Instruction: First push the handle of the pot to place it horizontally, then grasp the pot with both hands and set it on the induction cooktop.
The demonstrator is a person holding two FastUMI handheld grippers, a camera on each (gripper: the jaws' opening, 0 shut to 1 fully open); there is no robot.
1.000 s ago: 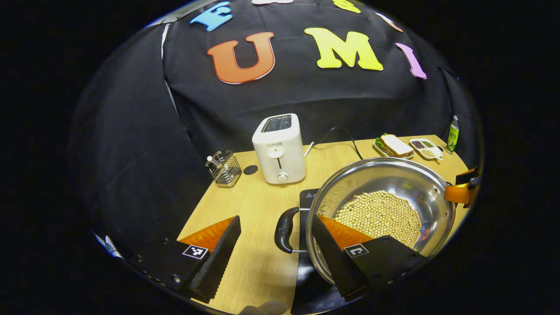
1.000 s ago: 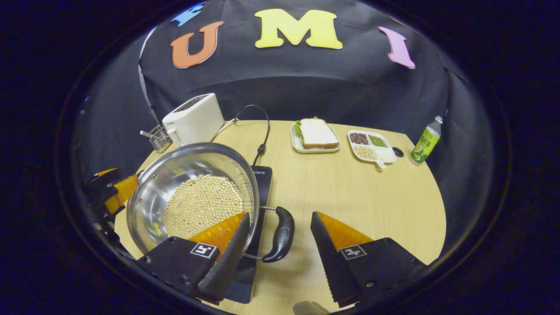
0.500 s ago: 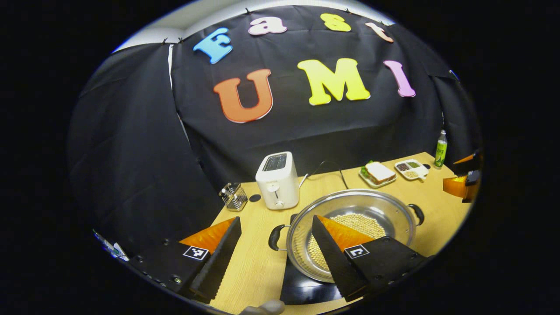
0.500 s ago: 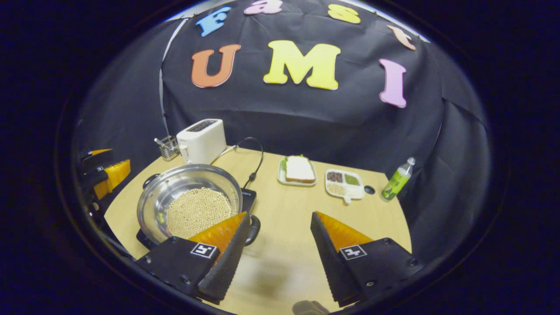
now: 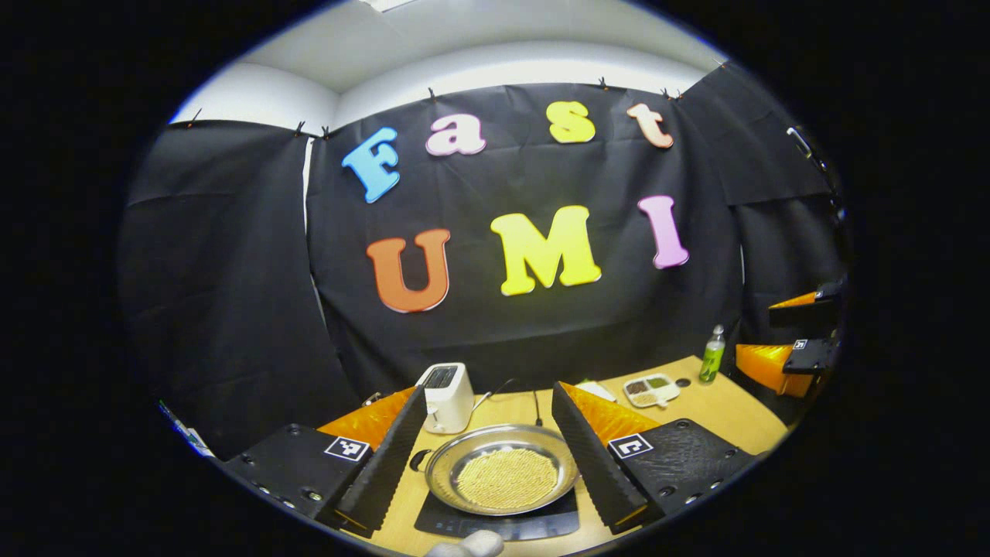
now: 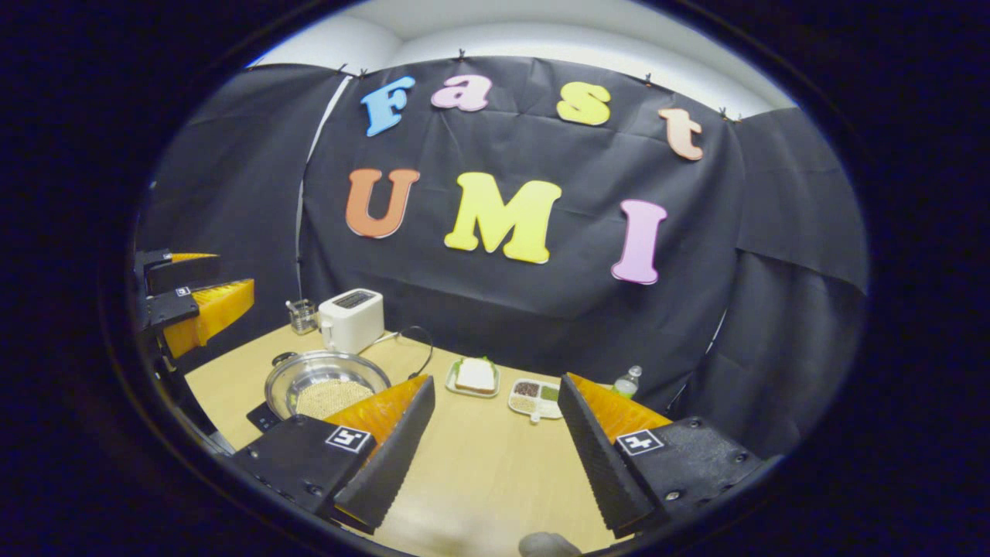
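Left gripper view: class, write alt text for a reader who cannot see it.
A steel pot of pale beans sits on a black induction cooktop on a wooden table, framed between the open fingers of the left hand-held gripper. Behind stand a white toaster, a snack tray and a green bottle.

text: none legible | toaster (image 5: pixel 447 396), bottle (image 5: pixel 711 356): print too small

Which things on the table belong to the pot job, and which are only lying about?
Job: pot with beans, induction cooktop, left gripper, right gripper.

Lying about: toaster, utensil rack, sandwich plate, divided dish, green bottle.
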